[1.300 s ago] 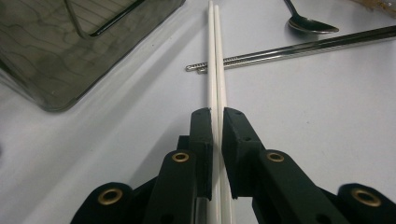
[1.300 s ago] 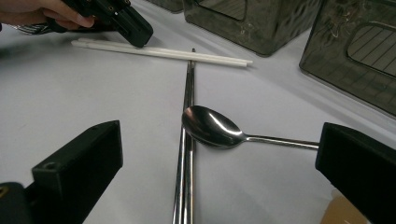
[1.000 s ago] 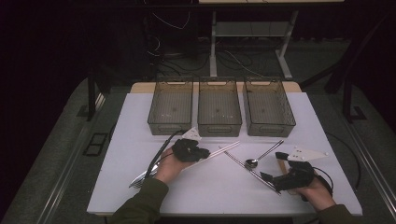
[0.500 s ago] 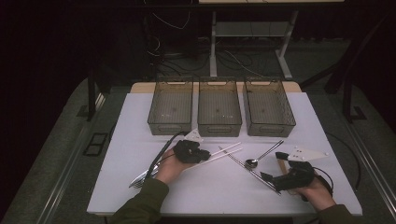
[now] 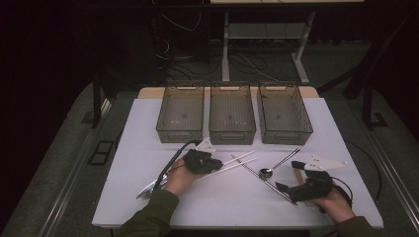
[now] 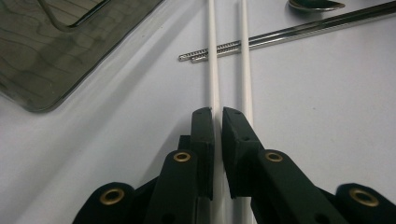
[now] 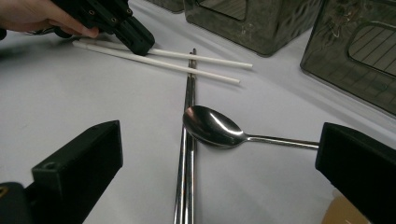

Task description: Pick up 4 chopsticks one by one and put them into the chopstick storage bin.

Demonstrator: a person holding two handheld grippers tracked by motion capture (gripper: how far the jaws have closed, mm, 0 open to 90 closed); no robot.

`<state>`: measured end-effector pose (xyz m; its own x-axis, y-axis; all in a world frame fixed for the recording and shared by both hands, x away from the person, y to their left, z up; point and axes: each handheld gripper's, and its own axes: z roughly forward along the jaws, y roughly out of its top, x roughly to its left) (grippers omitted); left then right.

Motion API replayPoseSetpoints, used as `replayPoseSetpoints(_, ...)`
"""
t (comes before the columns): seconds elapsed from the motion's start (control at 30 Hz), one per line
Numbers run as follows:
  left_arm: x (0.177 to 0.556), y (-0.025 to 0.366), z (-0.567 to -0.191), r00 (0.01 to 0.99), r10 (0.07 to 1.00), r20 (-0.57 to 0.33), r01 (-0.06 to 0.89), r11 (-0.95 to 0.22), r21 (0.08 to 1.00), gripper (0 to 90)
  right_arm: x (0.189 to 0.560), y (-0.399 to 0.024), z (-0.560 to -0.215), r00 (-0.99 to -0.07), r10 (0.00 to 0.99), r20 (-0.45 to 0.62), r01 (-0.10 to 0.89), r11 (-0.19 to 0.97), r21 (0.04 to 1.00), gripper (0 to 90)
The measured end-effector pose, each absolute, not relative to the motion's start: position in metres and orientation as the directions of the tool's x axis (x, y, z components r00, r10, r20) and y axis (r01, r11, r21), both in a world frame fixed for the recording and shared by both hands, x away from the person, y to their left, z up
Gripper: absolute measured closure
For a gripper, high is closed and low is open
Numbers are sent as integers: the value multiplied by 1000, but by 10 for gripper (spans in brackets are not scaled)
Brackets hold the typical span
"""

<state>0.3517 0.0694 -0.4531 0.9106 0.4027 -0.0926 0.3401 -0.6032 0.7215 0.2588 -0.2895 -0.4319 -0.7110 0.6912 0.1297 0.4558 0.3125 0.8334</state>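
Count on the white table (image 5: 148,148): three smoky translucent bins (image 5: 232,112) standing side by side along the far edge; two white chopsticks (image 5: 236,162); two metal chopsticks (image 5: 269,185); one steel spoon (image 5: 276,165); a fork (image 5: 150,186) is lying near the left forearm, prongs toward the person

White chopsticks: thin, round, plain white, lying parallel and just beside each other on the table in front of the middle bin, running diagonally toward the metal pair. In the left gripper view their far ends are passing over the ridged tips of the metal chopsticks (image 6: 219,49)

Left gripper (image 5: 213,165): resting low on the table; jaws are standing almost together, clamped on one white chopstick (image 6: 214,70) in the narrow gap; the second white chopstick (image 6: 246,70) is running just outside the jaw seen on the right in that view

Right gripper (image 5: 285,190): jaws are standing wide apart, holding nothing, near the table surface. In the right gripper view the spoon (image 7: 212,126), bowl up and shiny, is lying against the metal chopsticks (image 7: 187,154), between the two jaws but farther off
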Motion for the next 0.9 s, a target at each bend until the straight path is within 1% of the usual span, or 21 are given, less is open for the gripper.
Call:
replayPoseSetpoints(0.2,351,69,-453,916,393,-76,322,-611,723,838,259,-290,-432,-711,691,131,456,312,833,9)
replayPoseSetpoints(0.47,352,70,-453,920,384,-77,316,-614,724,841,259,-290,-432,-713,689,132,455,312,834,9)
replayPoseSetpoints(0.73,352,71,-451,917,392,-70,316,-609,727,841,259,-290,-431,-712,689,132,455,310,835,9)
replayPoseSetpoints(0.9,352,72,-449,909,409,-85,336,-594,731,842,259,-290,-431,-712,690,131,453,310,836,9)
